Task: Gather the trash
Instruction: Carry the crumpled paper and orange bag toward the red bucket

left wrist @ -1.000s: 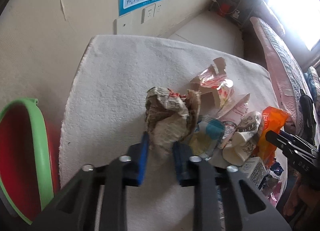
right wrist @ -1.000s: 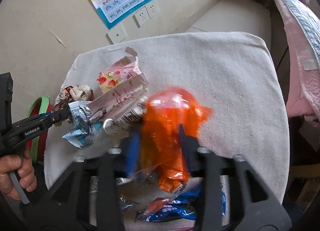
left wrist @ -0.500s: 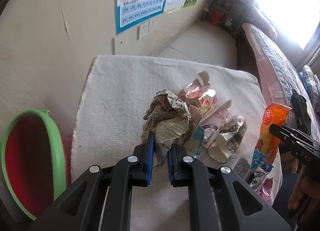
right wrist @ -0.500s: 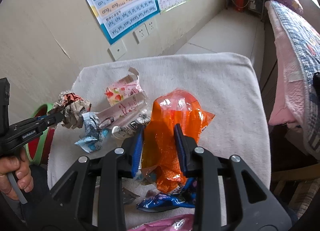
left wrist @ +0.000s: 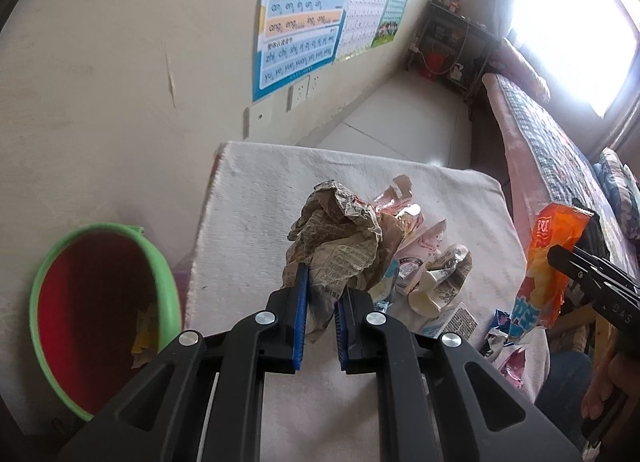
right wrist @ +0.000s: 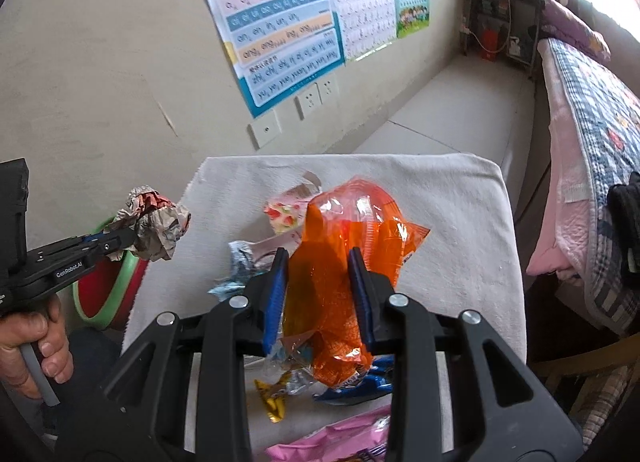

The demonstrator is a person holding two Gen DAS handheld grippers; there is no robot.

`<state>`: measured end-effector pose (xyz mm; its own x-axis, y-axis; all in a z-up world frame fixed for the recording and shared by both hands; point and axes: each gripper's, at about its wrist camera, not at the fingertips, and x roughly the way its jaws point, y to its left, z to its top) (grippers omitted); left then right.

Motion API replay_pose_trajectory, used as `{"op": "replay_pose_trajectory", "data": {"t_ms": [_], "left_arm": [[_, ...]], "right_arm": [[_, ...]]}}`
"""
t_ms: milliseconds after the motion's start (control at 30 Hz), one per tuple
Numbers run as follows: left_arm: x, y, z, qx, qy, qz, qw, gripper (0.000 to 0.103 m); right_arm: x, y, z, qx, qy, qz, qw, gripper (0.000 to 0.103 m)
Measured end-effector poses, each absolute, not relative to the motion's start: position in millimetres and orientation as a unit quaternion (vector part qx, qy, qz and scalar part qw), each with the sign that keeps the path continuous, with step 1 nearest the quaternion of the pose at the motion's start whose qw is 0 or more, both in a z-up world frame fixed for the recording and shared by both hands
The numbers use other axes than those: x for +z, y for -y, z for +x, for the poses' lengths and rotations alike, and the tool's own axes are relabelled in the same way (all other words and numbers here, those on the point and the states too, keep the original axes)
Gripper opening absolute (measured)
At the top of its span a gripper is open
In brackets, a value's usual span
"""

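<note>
The crumpled newspaper ball is pinched only by its lower fringe, so it could tear free or slip before reaching the red bin with the green rim, which sits down to the left of the left gripper, clamped tight on the paper. The right gripper is clamped on the slick orange snack bag, which bulges forward beyond its tips and could slide out.

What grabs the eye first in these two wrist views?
The orange snack bag, clamped in the right gripper above the white-covered table. Next, the crumpled newspaper wad pinched in the left gripper, held up over the leftover wrappers. At the table's left edge sits the red bin with green rim.
</note>
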<state>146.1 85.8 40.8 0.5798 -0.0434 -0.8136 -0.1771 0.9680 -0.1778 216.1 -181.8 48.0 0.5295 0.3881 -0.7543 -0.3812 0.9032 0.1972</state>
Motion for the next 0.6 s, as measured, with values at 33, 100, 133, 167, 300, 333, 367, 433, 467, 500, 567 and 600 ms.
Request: {"op": "replay_pose_trajectory", "data": {"t_ms": [33,100,133,167,300,333,367,433,467,500,567,600], "left_arm": [[42.1,-87.2,142.7,0.039,-0.455,-0.122,0.881,0.010],[45.3,-92.2,136.2,0.044,-0.451,-0.126,0.882,0.010],[47.1,-95.6,132.0,0.046,-0.450,-0.127,0.883,0.010],[48.5,-97.9,129.0,0.048,-0.448,-0.129,0.883,0.010],[53.4,-112.5,112.4,0.061,-0.441,-0.135,0.885,0.010],[54.5,-117.8,107.6,0.065,-0.439,-0.138,0.885,0.010],[55.5,-121.2,105.0,0.068,-0.438,-0.139,0.885,0.010],[56.4,-130.0,98.1,0.075,-0.436,-0.144,0.885,0.010],[56.8,-136.6,93.2,0.080,-0.435,-0.148,0.885,0.010],[57.3,-140.2,90.2,0.084,-0.434,-0.150,0.884,0.010],[58.3,-149.4,83.6,0.091,-0.433,-0.156,0.883,0.010],[58.9,-154.6,79.5,0.095,-0.431,-0.158,0.883,0.010]], "right_arm": [[50.4,179.5,214.4,0.222,-0.431,0.003,0.875,0.031],[56.3,172.8,208.9,0.229,-0.426,-0.002,0.875,0.030],[58.7,169.7,207.0,0.232,-0.424,-0.004,0.875,0.030],[62.1,164.8,204.4,0.236,-0.421,-0.007,0.876,0.031],[72.0,148.4,197.5,0.252,-0.414,-0.018,0.875,0.030],[74.4,143.9,195.7,0.256,-0.412,-0.020,0.875,0.030],[76.9,138.0,193.6,0.261,-0.410,-0.023,0.874,0.030],[81.8,124.6,189.5,0.272,-0.407,-0.029,0.871,0.031],[83.1,119.0,188.5,0.275,-0.407,-0.031,0.870,0.030],[84.7,112.3,187.2,0.281,-0.408,-0.032,0.868,0.030],[87.5,99.4,184.3,0.290,-0.407,-0.035,0.865,0.030],[89.2,92.3,182.4,0.295,-0.406,-0.039,0.864,0.030]]}}
